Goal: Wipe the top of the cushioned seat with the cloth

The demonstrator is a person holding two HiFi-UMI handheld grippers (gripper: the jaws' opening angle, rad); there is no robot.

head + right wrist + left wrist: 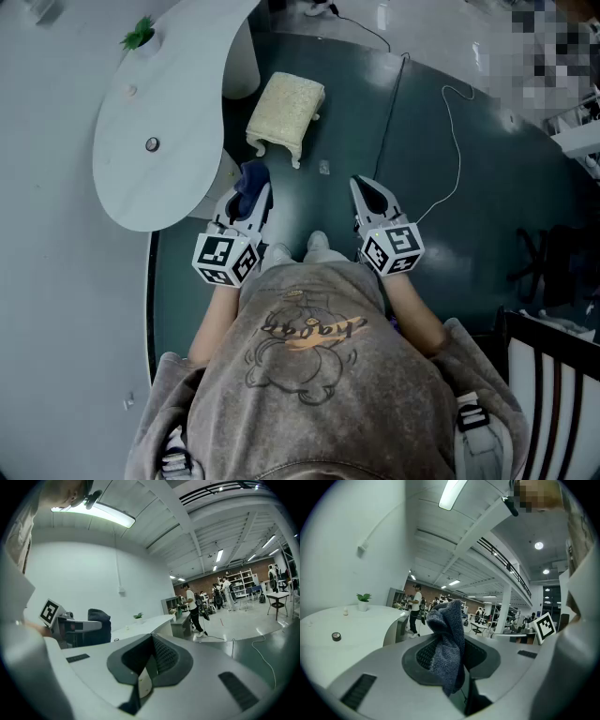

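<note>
Pinching a blue-grey cloth (449,641), the left tongs (253,195) are clamped on it, so it bunches above the tips and hangs below. The right tongs (364,187) are pressed together with nothing between them. The cream cushioned seat (286,108) stands on the dark floor (469,244) ahead of the left tongs, apart from them, beside the white curved counter (159,122).

Dark floor (478,272); curved white counter (169,94); ceiling strip light (451,494).
</note>
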